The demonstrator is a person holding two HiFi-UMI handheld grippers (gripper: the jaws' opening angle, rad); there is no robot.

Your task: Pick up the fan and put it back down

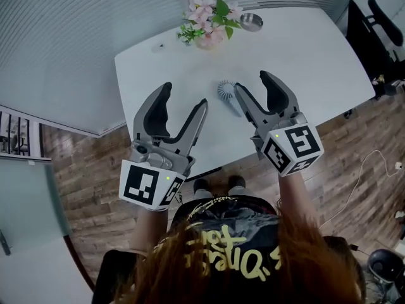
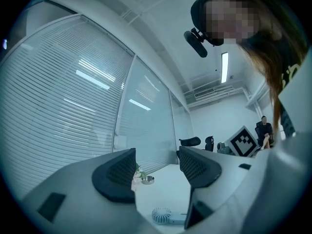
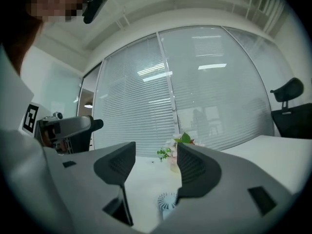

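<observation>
A small white handheld fan (image 1: 226, 89) lies flat on the white table (image 1: 316, 62), its round grille toward the left and its handle hidden behind my right gripper. Both grippers hover above the table's near edge, held roughly level. My left gripper (image 1: 185, 100) is open and empty, to the left of the fan. My right gripper (image 1: 254, 83) is open and empty too, just right of and above the fan. The fan (image 2: 162, 215) shows low between the jaws of the left gripper (image 2: 156, 164) in the left gripper view. In the right gripper view the fan (image 3: 167, 199) sits below the right gripper (image 3: 155, 160).
A pot of pink flowers (image 1: 209, 21) and a small metal bowl (image 1: 252, 21) stand at the table's far edge. A black office chair (image 1: 374, 33) is at the right. Glass walls with blinds surround the table; the wooden floor (image 1: 95, 170) lies below its near edge.
</observation>
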